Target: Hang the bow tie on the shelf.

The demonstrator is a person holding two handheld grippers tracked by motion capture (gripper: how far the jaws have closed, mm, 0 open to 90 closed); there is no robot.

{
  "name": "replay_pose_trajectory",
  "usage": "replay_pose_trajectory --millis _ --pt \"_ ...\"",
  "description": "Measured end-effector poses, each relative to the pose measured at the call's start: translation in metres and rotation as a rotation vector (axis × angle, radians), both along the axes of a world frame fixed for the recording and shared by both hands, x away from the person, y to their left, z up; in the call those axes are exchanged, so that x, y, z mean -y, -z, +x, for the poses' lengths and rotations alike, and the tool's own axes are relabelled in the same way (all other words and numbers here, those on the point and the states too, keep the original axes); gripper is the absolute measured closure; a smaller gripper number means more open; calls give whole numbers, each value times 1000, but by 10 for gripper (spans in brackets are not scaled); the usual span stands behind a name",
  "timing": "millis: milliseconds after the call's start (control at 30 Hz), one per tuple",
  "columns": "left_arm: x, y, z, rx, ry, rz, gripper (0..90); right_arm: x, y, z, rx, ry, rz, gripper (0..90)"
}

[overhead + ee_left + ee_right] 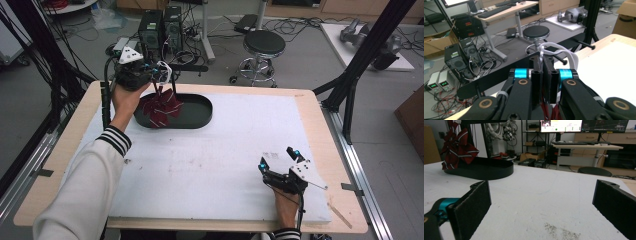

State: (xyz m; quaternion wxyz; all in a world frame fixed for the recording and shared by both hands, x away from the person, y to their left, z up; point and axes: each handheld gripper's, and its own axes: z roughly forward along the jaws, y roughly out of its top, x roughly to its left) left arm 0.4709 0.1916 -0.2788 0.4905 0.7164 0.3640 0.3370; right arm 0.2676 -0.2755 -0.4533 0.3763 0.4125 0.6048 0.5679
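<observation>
A black oval tray (200, 117) sits at the table's (210, 165) far left. Your left claw (161, 75) pinches a white loop (556, 50) — the dark-red striped bow (162, 107) hangs over the tray. Your right claw (277, 160) rests wide open, empty, near the front edge.

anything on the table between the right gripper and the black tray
No, that stretch is bare. In the high view only the white table cover runs from the right gripper to the black tray; the right gripper view shows just faint dirt specks there.
</observation>
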Motion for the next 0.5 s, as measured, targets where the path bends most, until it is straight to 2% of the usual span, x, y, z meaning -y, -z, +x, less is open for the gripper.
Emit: replay_pose_trajectory --millis 500 --pt "-8 4 25 -8 -26 -11 858 0 0 1 0 -2 -6 8"
